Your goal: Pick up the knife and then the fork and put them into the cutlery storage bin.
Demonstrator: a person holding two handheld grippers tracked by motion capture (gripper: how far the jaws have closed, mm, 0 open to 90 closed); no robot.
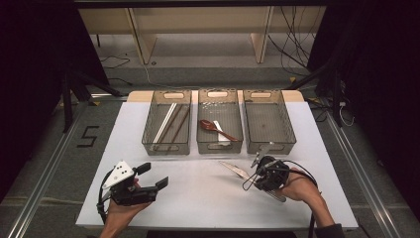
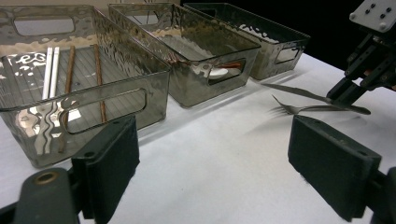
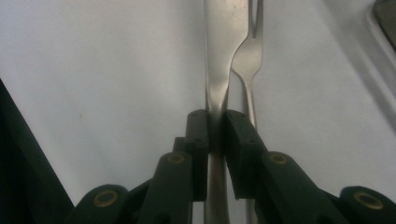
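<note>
My right gripper (image 1: 249,177) is shut on a silver table knife (image 1: 234,168) just above the white table, at the front right. In the right gripper view the jaws (image 3: 216,119) pinch the knife (image 3: 218,56) at its neck. A silver fork (image 3: 247,56) lies close beside it, on the right there. The left gripper view shows that gripper (image 2: 339,95) holding the knife (image 2: 294,90), with the fork (image 2: 303,108) flat on the table under it. My left gripper (image 1: 153,176) rests at the front left, open, with nothing between its jaws (image 2: 215,158).
Three clear plastic bins stand in a row at the back. The left bin (image 1: 166,149) holds white and brown chopsticks (image 1: 171,121). In the middle bin (image 1: 219,148) lies a reddish-brown spoon (image 1: 210,125) with something white beneath it. The right bin (image 1: 271,147) is bare.
</note>
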